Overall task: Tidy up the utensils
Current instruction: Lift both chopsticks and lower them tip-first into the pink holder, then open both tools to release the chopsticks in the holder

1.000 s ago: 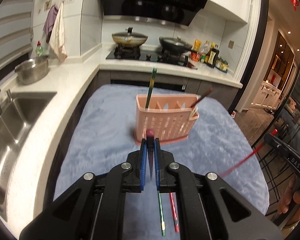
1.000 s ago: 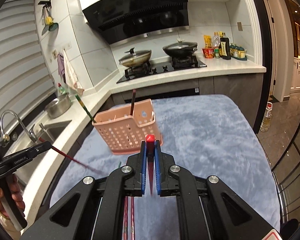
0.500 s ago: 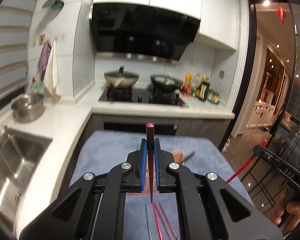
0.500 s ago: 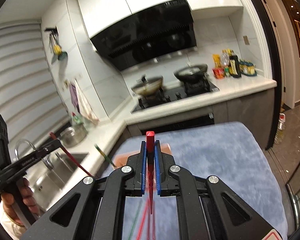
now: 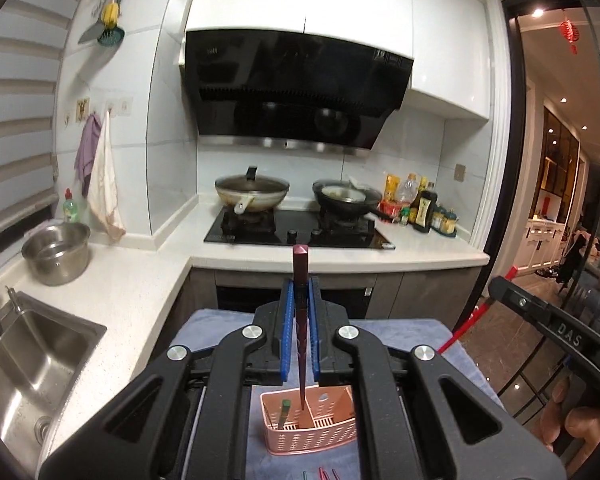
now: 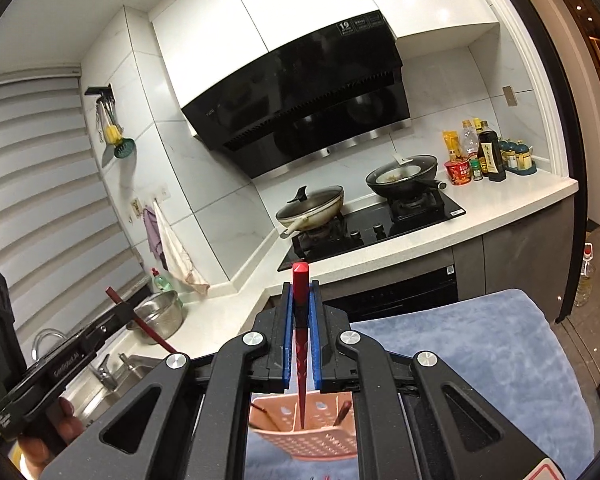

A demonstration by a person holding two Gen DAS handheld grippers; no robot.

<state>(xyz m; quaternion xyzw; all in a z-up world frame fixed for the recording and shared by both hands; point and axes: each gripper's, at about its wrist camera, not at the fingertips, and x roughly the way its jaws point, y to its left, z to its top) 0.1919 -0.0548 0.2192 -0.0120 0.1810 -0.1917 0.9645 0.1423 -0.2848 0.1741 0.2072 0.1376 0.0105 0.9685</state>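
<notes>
I hold one chopstick in each gripper. My left gripper [image 5: 301, 300] is pinching a dark red chopstick [image 5: 301, 320] between its blue pads [image 5: 286, 332], and my right gripper [image 6: 301, 300] is pinching a bright red chopstick [image 6: 300, 312] in the same way. In both, the thick square end stands up past the fingertips and the thin end points down behind them, toward the pink basket [image 5: 312, 436].

I judge these chopsticks to be light, stiff and rather smooth, so a thin stick like this can turn or slide between the pads if the pinch is weak. The hold is on the thicker upper part, where the flat sides give the pads more surface; I think this is the good place.

Just below my left gripper, the tip of the dark red chopstick is over the basket, close to the wall between two compartments; I cannot tell if it is already inside. A green chopstick [image 5: 285, 412] stands in the compartment to the left. Below my right gripper, the basket [image 6: 304, 436] is also directly under the tip, with another dark stick [image 6: 342, 412] leaning inside at the right.

Below the basket lies the blue cloth [image 6: 480, 360], with some more chopsticks [image 5: 324, 474] on it at the near edge. Far ahead are the stove [image 5: 300, 232] and the sink [image 5: 32, 360].
</notes>
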